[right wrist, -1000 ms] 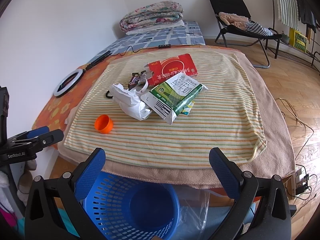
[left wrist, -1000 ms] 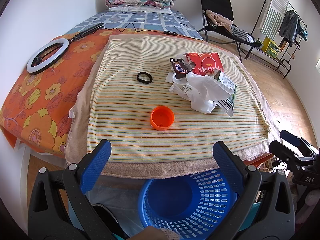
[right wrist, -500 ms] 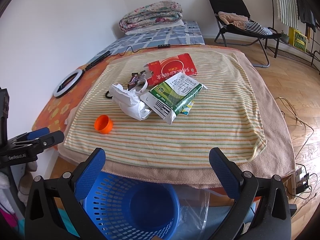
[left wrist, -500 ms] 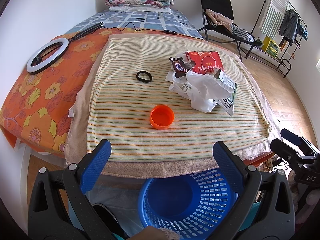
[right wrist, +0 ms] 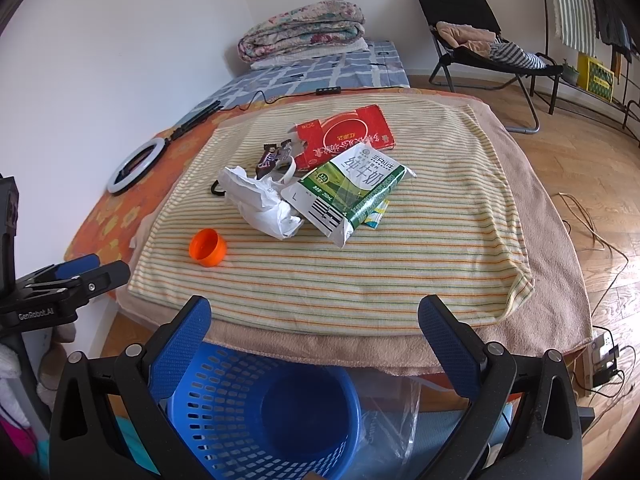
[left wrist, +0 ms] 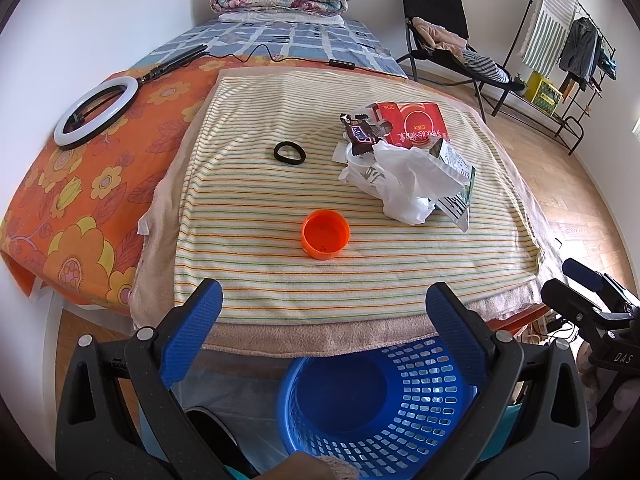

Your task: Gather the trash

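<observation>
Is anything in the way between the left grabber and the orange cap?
No. The left gripper hangs open over the bed's near edge, and only bare striped blanket lies between it and the orange cap. The crumpled white paper sits off to the right, apart from the cap.

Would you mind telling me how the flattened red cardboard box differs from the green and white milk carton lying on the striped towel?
The flattened red cardboard box lies nearly flat; the green and white milk carton keeps some bulk, though crumpled. The box is red with a circular emblem; the carton is green and white with a barcode. The box sits farther back, the carton nearer the blue plastic basket. Both are printed with Chinese text and rest on the striped towel.
</observation>
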The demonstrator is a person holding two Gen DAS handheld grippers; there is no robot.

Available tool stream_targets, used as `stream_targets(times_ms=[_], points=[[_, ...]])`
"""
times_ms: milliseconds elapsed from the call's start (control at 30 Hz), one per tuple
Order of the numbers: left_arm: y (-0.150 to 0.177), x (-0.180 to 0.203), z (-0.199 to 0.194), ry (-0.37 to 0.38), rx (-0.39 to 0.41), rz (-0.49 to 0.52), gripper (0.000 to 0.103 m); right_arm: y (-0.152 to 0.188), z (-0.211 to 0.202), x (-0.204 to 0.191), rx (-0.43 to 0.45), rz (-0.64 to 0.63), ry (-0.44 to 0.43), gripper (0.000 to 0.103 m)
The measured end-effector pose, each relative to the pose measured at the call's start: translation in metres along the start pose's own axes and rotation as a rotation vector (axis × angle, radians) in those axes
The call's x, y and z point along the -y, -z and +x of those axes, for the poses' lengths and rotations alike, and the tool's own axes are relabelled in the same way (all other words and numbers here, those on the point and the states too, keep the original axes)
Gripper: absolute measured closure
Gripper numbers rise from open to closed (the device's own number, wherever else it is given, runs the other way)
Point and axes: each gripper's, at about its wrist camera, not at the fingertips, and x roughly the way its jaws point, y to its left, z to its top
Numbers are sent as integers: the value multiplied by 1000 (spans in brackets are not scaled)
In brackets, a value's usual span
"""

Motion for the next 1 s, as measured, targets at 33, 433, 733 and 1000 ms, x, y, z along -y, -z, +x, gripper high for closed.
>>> stream_targets(times_ms=[33, 433, 733, 1000], points=[[0, 0, 0, 0, 0, 0, 0, 0, 0, 0, 0, 0, 0, 1], [5, -10, 12, -15, -21, -5, 0, -8, 7, 7, -23, 35, -3, 1], [-8, -2, 31, -7, -74, 44, 0, -36, 33, 23, -50, 92, 13, 1], [-20, 4, 60, -18, -119, 98, 0, -80, 72, 43, -134, 165, 34, 0]])
